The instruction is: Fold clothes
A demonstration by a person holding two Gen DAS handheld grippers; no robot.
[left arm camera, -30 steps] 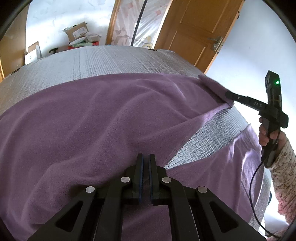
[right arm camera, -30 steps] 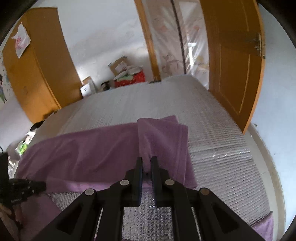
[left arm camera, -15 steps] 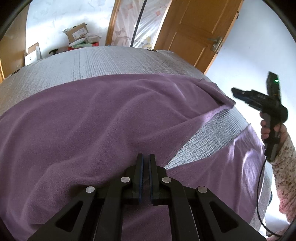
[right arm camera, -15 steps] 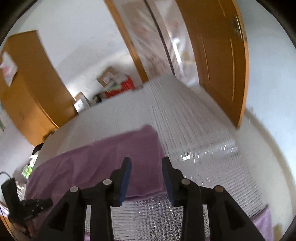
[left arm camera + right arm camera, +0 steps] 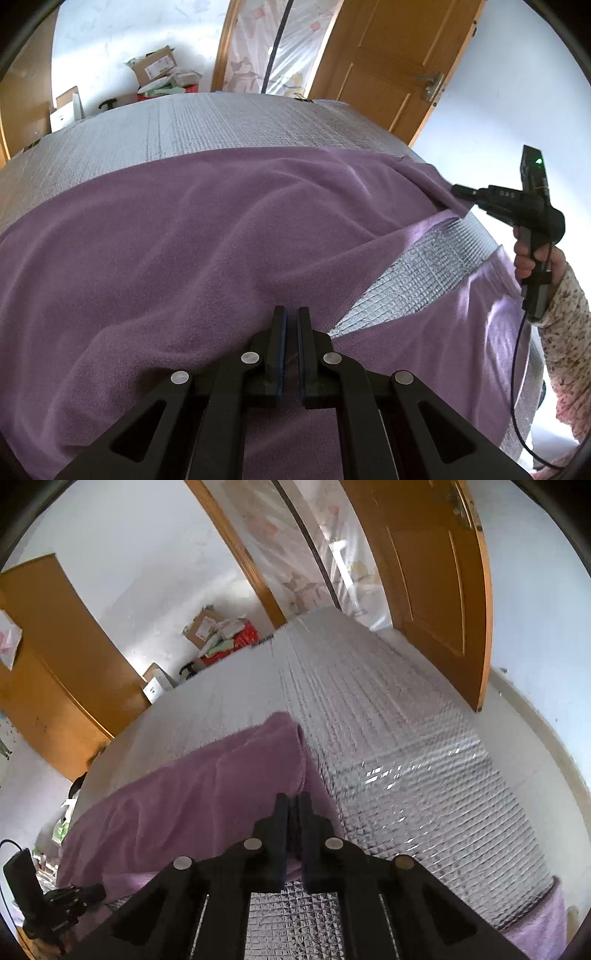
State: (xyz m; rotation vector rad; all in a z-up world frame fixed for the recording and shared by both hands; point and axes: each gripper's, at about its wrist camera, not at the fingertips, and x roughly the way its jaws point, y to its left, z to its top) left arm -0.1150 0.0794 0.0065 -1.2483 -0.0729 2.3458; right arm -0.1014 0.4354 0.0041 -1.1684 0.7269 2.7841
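Cloth (image 5: 184, 240) pinched in left tool (image 5: 290, 317)

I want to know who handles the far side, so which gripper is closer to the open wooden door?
Right. The right gripper sits at the purple fleece garment's end toward the open wooden door; the left gripper is at its opposite end, farther away.

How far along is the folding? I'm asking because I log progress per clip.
Early. Done: one fold, with the purple garment doubled over itself on the silver mat, a strip of mat showing between layers. In hand: left gripper and right gripper are both shut on its edge. Left: further folds; it lies wide and wrinkled.
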